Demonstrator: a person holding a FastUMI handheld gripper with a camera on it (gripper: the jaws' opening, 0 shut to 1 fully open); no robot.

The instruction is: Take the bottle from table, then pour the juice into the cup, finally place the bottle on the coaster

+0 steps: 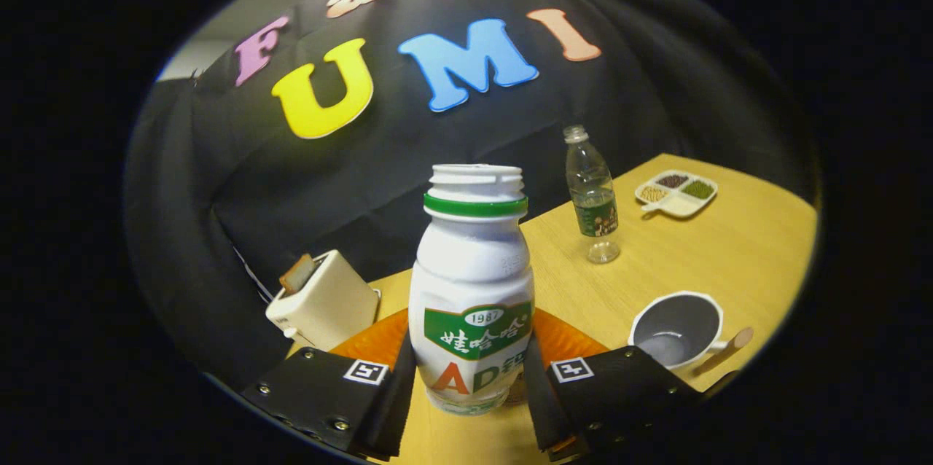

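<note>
A white juice bottle with a green neck ring and no cap stands upright between my fingers. My gripper is shut on its lower body, one finger pressing each side. An orange coaster lies on the table just behind the bottle's base and shows on both sides of it. I cannot tell whether the bottle rests on the table or hangs just above it. A white cup with a grey inside and a wooden handle stands to the right, beside my right finger.
A cream toaster with a bread slice stands left at the wooden table's back edge. Beyond the cup are a clear water bottle and a white divided dish of beans. The booth's black cloth wall rises behind.
</note>
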